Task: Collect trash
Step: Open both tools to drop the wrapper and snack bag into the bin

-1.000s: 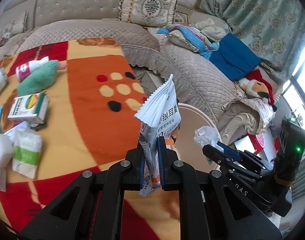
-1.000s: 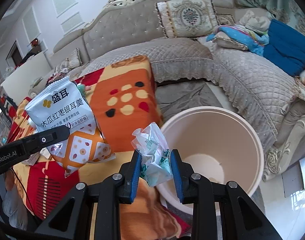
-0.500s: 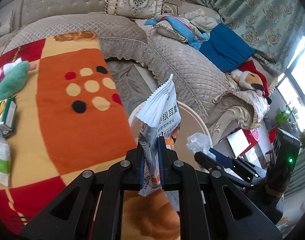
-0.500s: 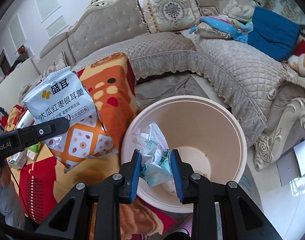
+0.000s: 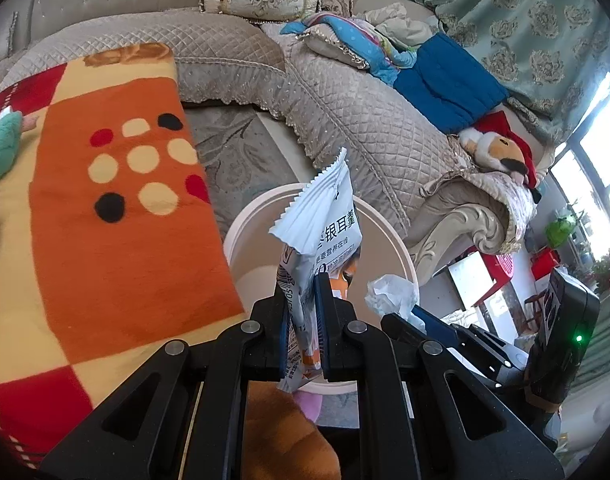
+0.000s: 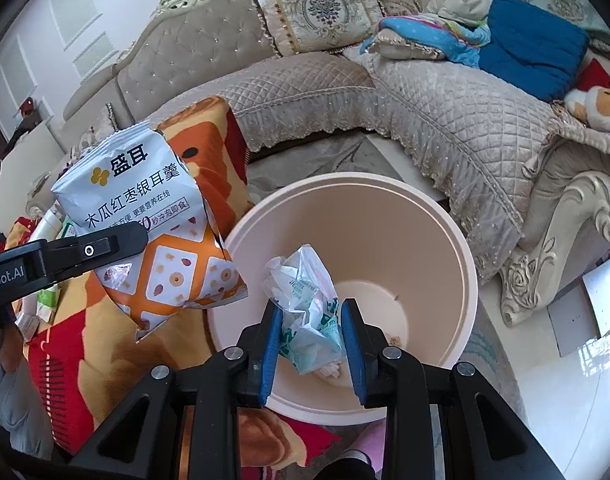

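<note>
Right wrist: crumpled wrapper [image 6: 305, 312] between tongs [image 6: 311, 344].

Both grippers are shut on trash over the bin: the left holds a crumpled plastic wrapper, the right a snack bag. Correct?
Swapped. The left gripper is shut on the snack bag, and the right gripper on the crumpled wrapper; each wrist view shows its own. Both are over the bin.
</note>
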`<action>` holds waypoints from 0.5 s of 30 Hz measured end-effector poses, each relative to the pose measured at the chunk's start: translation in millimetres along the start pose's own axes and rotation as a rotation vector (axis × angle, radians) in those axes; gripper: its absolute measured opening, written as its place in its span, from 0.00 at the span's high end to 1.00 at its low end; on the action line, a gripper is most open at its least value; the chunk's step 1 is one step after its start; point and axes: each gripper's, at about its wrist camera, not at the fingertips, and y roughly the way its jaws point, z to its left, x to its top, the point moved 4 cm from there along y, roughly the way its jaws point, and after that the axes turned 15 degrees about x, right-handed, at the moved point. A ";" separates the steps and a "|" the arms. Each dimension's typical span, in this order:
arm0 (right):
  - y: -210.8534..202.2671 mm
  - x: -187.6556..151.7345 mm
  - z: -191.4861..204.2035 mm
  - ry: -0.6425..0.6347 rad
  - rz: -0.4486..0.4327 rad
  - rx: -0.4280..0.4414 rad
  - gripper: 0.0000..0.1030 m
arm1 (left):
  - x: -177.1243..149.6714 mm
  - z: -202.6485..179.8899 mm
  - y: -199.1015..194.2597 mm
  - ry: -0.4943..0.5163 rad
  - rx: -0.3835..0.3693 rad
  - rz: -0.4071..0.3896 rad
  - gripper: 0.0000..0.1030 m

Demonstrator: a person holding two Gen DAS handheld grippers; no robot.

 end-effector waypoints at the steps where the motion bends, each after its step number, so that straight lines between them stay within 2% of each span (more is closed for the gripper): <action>1: 0.7 -0.4 -1.6 0.004 0.002 -0.002 0.72 | 0.2 -1.0 1.8 -0.001 -0.003 0.003 0.91; 7: 6.3 -1.6 -10.6 0.023 0.010 -0.010 0.72 | -0.2 -2.8 6.6 -0.001 0.001 -0.009 0.90; 9: 8.1 -1.9 -14.4 0.035 0.013 -0.018 0.70 | -1.1 -3.3 9.5 -0.002 -0.002 0.002 0.84; 10: 8.8 -2.3 -16.8 0.046 0.013 -0.024 0.63 | -1.1 -3.3 10.5 -0.003 -0.004 0.005 0.83; 11: 9.3 -2.5 -17.6 0.050 0.011 -0.025 0.60 | -1.4 -2.2 10.8 -0.003 -0.008 0.006 0.80; 14: 11.2 -3.8 -19.5 0.057 0.017 -0.028 0.59 | -1.6 -0.4 11.2 -0.009 -0.015 0.007 0.65; 15: 11.6 -4.3 -19.9 0.058 0.020 -0.029 0.58 | -1.6 0.3 10.9 -0.011 -0.019 0.008 0.64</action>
